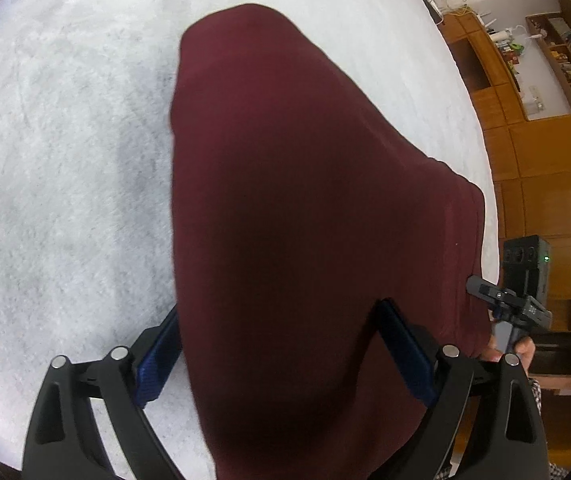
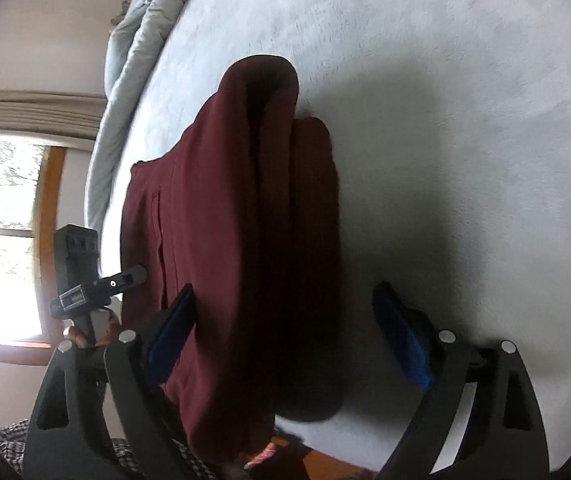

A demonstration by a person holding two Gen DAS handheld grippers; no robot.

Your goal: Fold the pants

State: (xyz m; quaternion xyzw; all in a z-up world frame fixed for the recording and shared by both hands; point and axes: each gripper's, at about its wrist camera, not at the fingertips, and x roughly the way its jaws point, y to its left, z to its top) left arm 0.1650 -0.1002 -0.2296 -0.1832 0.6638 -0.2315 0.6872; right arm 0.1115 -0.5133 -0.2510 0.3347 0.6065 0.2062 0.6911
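1. Maroon pants (image 1: 285, 216) are seen spread over a white fuzzy bed cover (image 1: 65, 160); the cloth fills the middle of the left wrist view and runs from the near edge out toward the far side of the bed.
2. Left gripper (image 1: 281, 344) – blue pads (image 1: 403, 354) are set wide apart, one on each side of the cloth. The pants pass between and over them, so whether any fabric is pinched cannot be told; the jaws themselves are clearly spread.
3. In the right wrist view the pants (image 2: 221, 240) are seen folded lengthwise, layers stacked, with a rounded fold at the far end and a second layer lying just beside it on the bed cover (image 2: 465, 140).
4. Right gripper (image 2: 285, 340) – fingers apart as well; the left pad (image 2: 169, 340) is touching or just beside the cloth edge, the right pad (image 2: 401, 344) is well apart from it over bare cover.
5. The other gripper body is caught at the edge of each view, held in a hand (image 1: 521, 350).
6. A wooden shelf unit (image 1: 525, 92) is seen past the bed edge in the left view; a window (image 2: 5, 240) and a bunched grey quilt (image 2: 141, 32) in the right view.
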